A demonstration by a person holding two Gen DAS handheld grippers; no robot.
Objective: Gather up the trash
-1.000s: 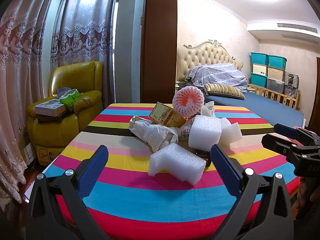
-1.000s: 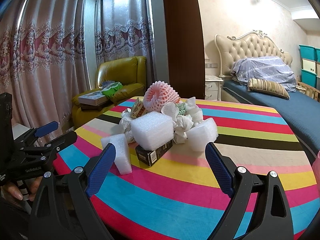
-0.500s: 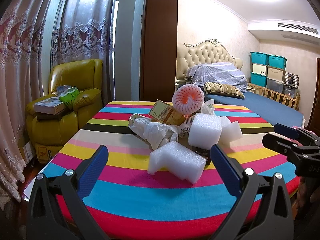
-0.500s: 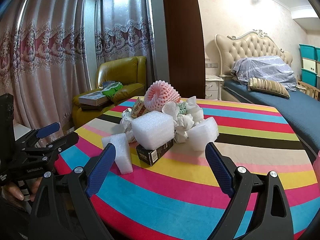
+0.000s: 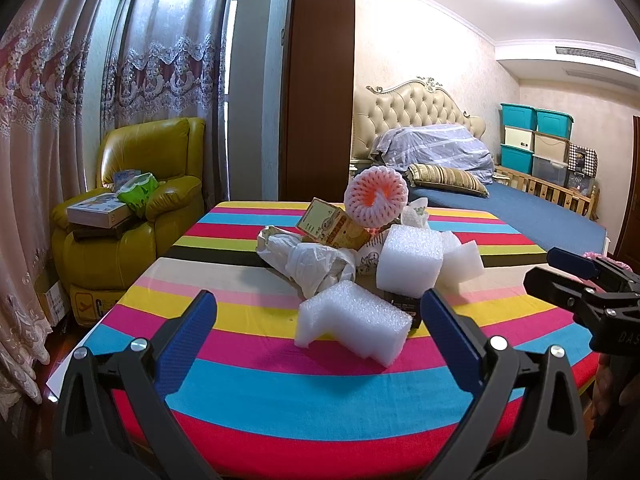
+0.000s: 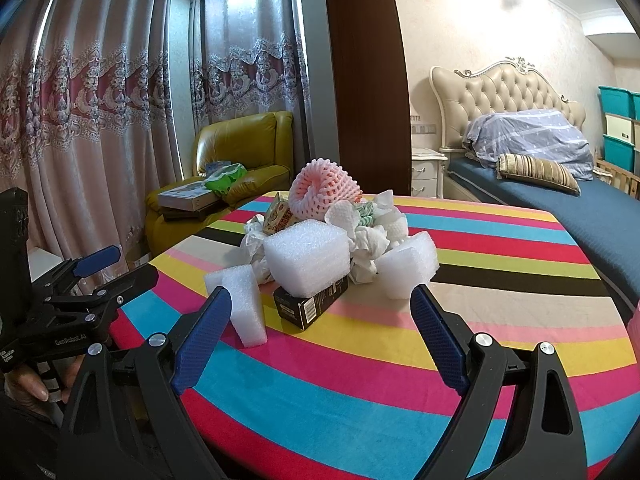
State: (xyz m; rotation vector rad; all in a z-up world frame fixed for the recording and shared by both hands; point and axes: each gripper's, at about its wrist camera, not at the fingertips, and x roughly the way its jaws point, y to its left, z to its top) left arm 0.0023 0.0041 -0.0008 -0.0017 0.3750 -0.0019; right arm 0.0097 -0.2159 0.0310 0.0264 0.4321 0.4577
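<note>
None of the trash is seen collected yet: the whole pile, an L-shaped foam piece (image 5: 354, 322), a foam block (image 6: 306, 256), a black box (image 6: 310, 304), crumpled paper (image 5: 316, 266) and a pink fruit net (image 6: 322, 192), lies heaped mid-desk (image 5: 280, 384). The left gripper (image 5: 320, 340) and right gripper (image 6: 320, 320) are held wide open and empty, short of the pile. No bin is shown.

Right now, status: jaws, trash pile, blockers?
Left gripper and right gripper: jaws open, empty. Trash pile untouched on striped table. L-shaped foam nearest left, nothing blocking.
</note>
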